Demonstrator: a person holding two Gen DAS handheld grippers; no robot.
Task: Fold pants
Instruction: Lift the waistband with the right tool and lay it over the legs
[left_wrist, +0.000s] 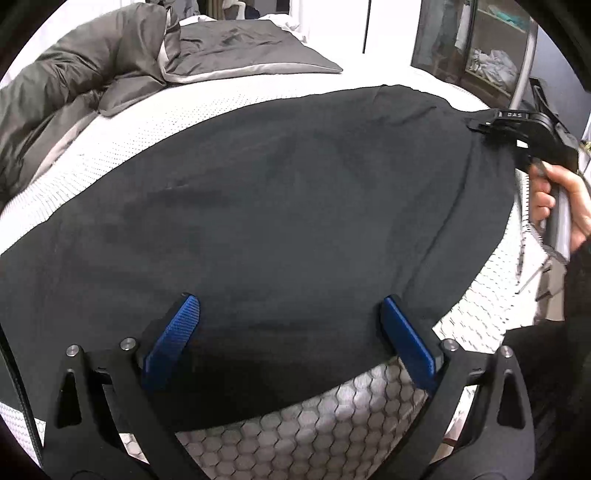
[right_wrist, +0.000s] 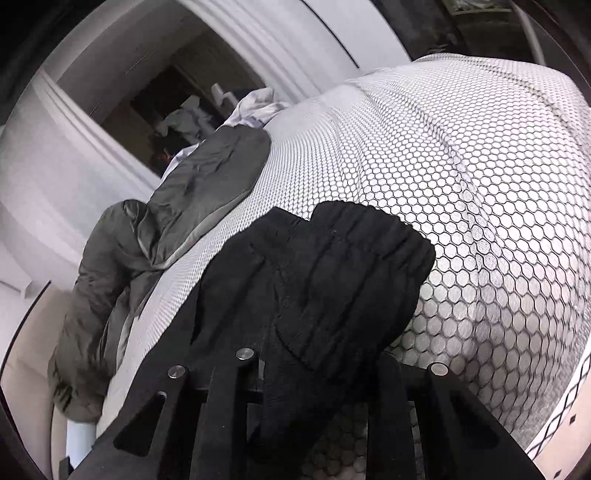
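Note:
Black pants (left_wrist: 277, 206) lie spread flat across a bed with a white honeycomb-patterned mattress cover (left_wrist: 325, 424). My left gripper (left_wrist: 291, 328) hovers over the pants' near edge. Its blue fingers (left_wrist: 173, 343) stand wide apart, with cloth below and between them but nothing pinched. At the far right end my right gripper (left_wrist: 493, 127), held by a hand (left_wrist: 554, 199), is shut on the edge of the pants. In the right wrist view the gathered elastic waistband (right_wrist: 343, 266) bunches up between the jaws and hides the fingertips.
A rumpled grey duvet (left_wrist: 74, 92) and a grey pillow (left_wrist: 251, 48) lie at the bed's far left side. A dark cabinet with shelves (left_wrist: 491, 55) stands beyond the bed at the right. White wall panelling (right_wrist: 55, 155) runs behind the bedding.

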